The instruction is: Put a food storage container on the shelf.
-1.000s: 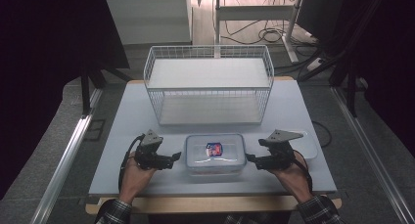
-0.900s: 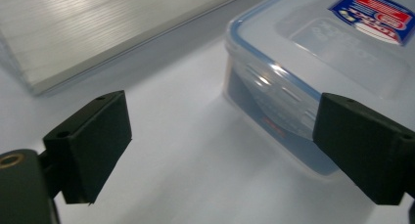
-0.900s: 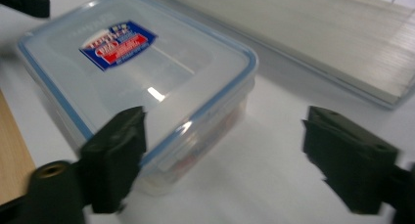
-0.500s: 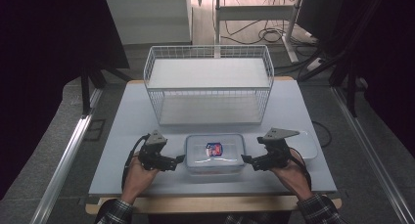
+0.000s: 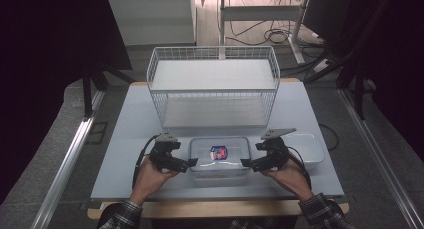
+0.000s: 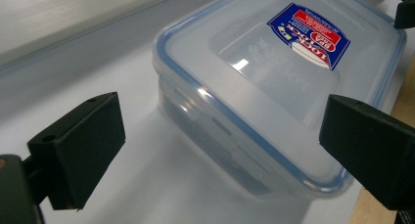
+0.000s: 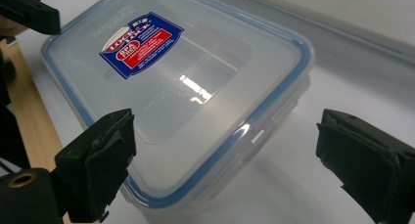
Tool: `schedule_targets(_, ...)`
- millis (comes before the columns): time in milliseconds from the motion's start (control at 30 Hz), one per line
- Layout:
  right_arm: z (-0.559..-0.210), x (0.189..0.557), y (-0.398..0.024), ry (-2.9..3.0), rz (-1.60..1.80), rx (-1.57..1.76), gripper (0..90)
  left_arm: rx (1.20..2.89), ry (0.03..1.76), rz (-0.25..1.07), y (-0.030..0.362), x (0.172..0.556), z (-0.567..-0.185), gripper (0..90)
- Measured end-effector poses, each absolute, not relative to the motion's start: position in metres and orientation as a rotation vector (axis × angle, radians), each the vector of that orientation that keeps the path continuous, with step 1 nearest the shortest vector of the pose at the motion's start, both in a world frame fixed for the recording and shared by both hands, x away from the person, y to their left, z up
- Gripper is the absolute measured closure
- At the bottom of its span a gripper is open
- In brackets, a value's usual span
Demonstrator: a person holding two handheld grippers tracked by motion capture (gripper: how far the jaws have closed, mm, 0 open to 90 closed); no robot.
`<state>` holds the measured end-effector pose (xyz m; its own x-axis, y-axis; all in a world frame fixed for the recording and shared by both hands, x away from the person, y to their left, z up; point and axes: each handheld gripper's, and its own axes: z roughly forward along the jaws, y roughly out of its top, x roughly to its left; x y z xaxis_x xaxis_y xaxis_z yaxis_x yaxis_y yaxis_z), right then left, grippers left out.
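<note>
High view: lidded clear food box [image 5: 219, 155] on worktop [image 5: 125, 139], long axis left-right, between L tool [image 5: 191, 164] & R tool [image 5: 246, 163], one per short end.
L/R gripper views: jaws wide, just opened/narrowed, nothing gripped.

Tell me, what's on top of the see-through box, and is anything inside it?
The clear plastic container wears a blue-rimmed lid with a red and blue sticker on it. Through the lid it looks empty, though the part under the sticker is hidden.
</note>
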<state>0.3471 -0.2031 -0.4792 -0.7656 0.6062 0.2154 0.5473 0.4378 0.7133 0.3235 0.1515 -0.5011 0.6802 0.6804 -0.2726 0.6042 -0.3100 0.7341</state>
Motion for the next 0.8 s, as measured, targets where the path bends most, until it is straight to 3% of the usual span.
schedule_targets(133,-0.489,0.356,-0.197,2.673,1.266,1.098,3.5,1.953,1.013,-0.062,0.150,0.336,-0.514,0.0)
schedule_targets(333,-0.497,0.368,-0.192,2.775,1.319,1.230,4.3,1.930,1.000,-0.275,0.148,0.341,-0.525,1.0)
schedule_targets(467,-0.497,0.370,-0.196,2.789,1.329,1.304,10.9,1.952,1.006,-0.284,0.148,0.336,-0.520,3.5)
schedule_targets(533,-0.494,0.367,-0.202,2.783,1.340,1.357,18.6,1.910,1.020,-0.300,0.157,0.331,-0.519,16.1)
schedule_targets(700,-0.493,0.363,-0.206,2.795,1.357,1.392,25.3,1.840,1.038,-0.332,0.167,0.327,-0.520,27.6)
schedule_targets(733,-0.493,0.362,-0.211,2.783,1.402,1.427,32.2,1.799,1.048,-0.337,0.172,0.325,-0.520,35.2)
schedule_targets(800,-0.493,0.362,-0.218,2.763,1.462,1.454,38.6,1.788,1.051,-0.328,0.173,0.322,-0.518,39.7)
